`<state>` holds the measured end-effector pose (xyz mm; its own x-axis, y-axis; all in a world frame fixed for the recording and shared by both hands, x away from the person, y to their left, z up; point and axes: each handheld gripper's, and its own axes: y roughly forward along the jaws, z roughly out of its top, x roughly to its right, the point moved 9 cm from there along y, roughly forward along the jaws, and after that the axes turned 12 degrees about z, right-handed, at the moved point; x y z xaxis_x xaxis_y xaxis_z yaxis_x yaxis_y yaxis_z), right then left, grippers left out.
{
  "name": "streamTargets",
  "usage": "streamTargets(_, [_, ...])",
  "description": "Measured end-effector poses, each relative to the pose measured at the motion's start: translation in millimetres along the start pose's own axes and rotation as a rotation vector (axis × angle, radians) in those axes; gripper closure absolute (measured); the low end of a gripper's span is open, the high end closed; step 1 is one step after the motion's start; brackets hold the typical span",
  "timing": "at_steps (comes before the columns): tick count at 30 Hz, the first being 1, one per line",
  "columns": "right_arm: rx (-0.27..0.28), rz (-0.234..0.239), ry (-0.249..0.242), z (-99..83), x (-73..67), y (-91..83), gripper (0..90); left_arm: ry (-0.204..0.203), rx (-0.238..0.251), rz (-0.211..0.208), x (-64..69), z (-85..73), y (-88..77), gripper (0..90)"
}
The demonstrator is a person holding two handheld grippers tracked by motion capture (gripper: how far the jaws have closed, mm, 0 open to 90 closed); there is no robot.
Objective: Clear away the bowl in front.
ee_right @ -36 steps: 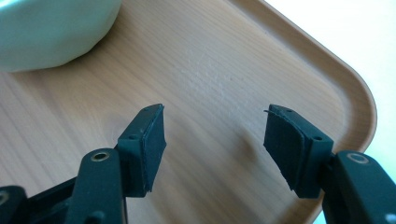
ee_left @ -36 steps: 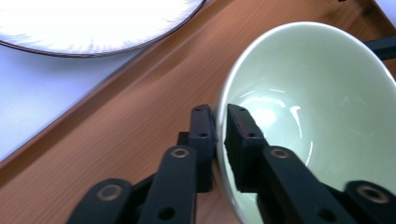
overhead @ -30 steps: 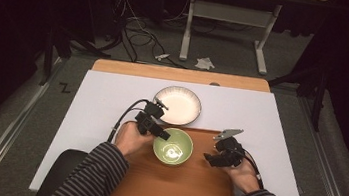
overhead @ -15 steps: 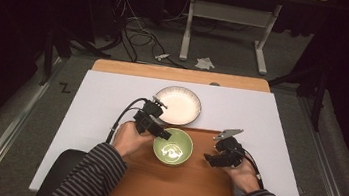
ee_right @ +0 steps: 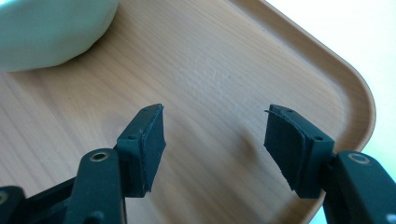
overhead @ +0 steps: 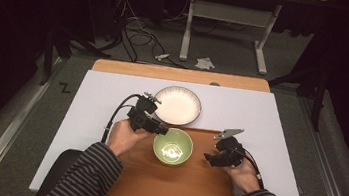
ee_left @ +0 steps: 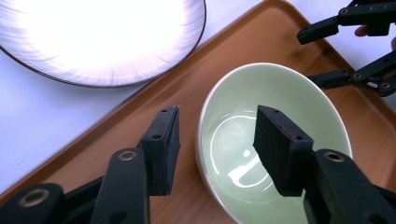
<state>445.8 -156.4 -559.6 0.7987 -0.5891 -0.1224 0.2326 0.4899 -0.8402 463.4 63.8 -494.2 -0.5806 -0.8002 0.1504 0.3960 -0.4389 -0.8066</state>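
Pale-green glossy bowl (ee_left: 275, 140), empty, upright; L gripper (ee_left: 217, 149) jaws just opened astride rim; R gripper (ee_right: 215, 140) open.

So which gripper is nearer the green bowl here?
Left. The left gripper is open with its jaws either side of the bowl rim; the right gripper sits apart, over the tray.

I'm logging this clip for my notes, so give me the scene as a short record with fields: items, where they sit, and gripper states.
surface: white sheet over a wooden table
tray: brown tray at the near edge
bowl: green bowl standing empty on the tray
plate: white plate on the sheet, beyond the tray
left gripper: open, jaws have just been opening, straddling the bowl's rim without pressing it
right gripper: open above bare tray, nothing between its jaws
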Motion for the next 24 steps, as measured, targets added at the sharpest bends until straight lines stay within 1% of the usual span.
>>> streamTargets(5, [-0.001, -0.001, -0.001, 0.0, -0.4, -0.4, 39.6, -0.01, 0.012, -0.005, -3.5, 0.2, -6.8, 51.1])
streamTargets(11, [-0.006, -0.001, 0.001, -0.5, -0.3, 0.4, 39.6, -0.027, 0.032, 0.002, -8.6, 0.7, -13.2, 51.3])
streamTargets(17, [0.001, 0.002, 0.002, -0.2, 0.1, -0.4, 39.7, -0.034, 0.039, -0.003, -12.5, 0.0, -20.3, 53.2])
streamTargets(18, [0.0, 0.001, 0.001, -0.2, 0.4, -0.2, 39.7, -0.053, 0.047, -0.004, -12.0, 0.4, -20.7, 53.2])
streamTargets(23, [0.0, 0.0, 0.003, -0.1, -0.4, -0.4, 39.7, -0.07, 0.06, -0.001, -15.3, 0.1, -24.8, 53.1])
streamTargets(24, [0.0, 0.002, 0.004, -0.1, -0.4, -0.7, 39.7, -0.08, 0.064, 0.0, -15.9, -0.1, -25.7, 53.1])
